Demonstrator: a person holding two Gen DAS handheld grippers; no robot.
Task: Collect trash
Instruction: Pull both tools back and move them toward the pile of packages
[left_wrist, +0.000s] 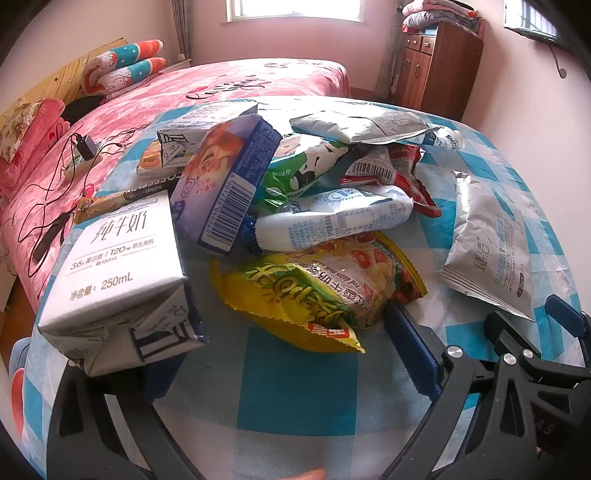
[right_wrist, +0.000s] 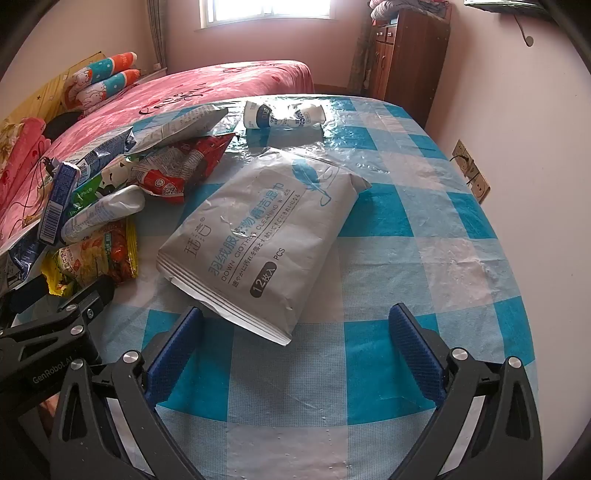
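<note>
We see a heap of trash on the checked surface (right_wrist: 406, 229): a white milk carton (left_wrist: 122, 273) on its side, a crumpled yellow snack wrapper (left_wrist: 314, 291) beside it, a red wrapper (right_wrist: 177, 170) further back, and a grey wipes pack (right_wrist: 258, 243) lying flat, apart from the heap.

Trash on the counter (right_wrist: 424, 229), the bed (right_wrist: 229, 83) behind it.
The wipes pack (right_wrist: 258, 236) lies apart, right of the wrapper pile (left_wrist: 295, 192); the milk carton (left_wrist: 118, 280) is at the pile's left; a crumpled tube (right_wrist: 284, 115) lies behind the pack.
</note>
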